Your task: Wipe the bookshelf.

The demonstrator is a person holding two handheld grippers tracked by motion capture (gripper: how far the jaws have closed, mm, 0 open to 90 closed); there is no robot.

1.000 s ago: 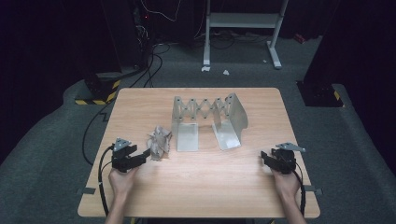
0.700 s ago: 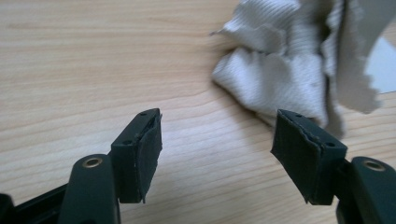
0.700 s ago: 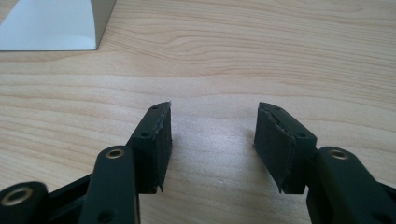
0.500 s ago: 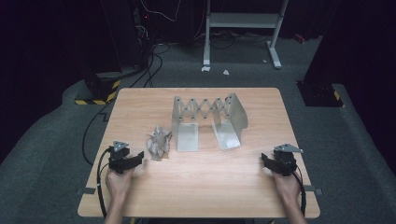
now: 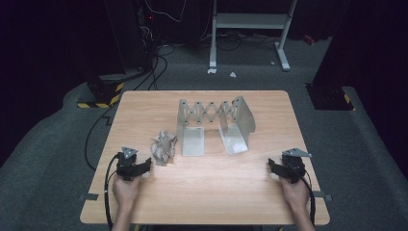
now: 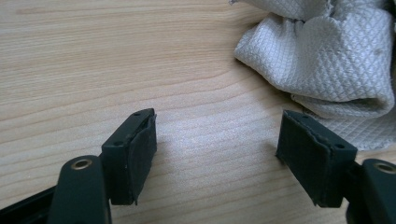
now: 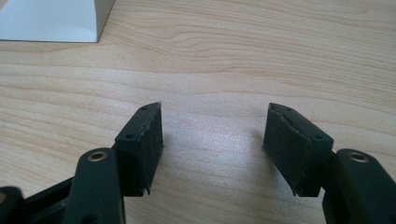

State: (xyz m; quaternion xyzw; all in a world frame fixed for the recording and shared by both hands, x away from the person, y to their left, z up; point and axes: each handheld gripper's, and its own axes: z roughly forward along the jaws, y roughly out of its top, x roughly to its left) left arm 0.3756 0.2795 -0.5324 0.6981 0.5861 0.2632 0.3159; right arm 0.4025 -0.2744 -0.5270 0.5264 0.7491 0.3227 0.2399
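Observation:
A crumpled grey-white quilted cloth (image 5: 162, 147) lies on the wooden table (image 5: 207, 197), left of centre. My left gripper (image 5: 146, 166) rests low over the table just in front and left of the cloth, pointing right. In the left gripper view its jaws (image 6: 219, 135) stand open with bare wood between them, and they have just been opening. The cloth (image 6: 322, 60) lies just beyond the right-hand fingertip (image 6: 308, 149). My right gripper (image 5: 271, 165) sits near the table's right front, pointing left. Its jaws (image 7: 215, 135) stand wide open over bare wood after opening a little further.
A folding metal rack (image 5: 214, 120) with a scissor-lattice back and two flat base plates stands at mid-table, behind both grippers. One base plate's corner (image 7: 51, 21) lies ahead of the right gripper. Cables trail from both grippers off the front edge.
The left hand has sunk toward the table and drawn slightly nearer the front edge. The cloth lies where it was. The right hand has stayed put.

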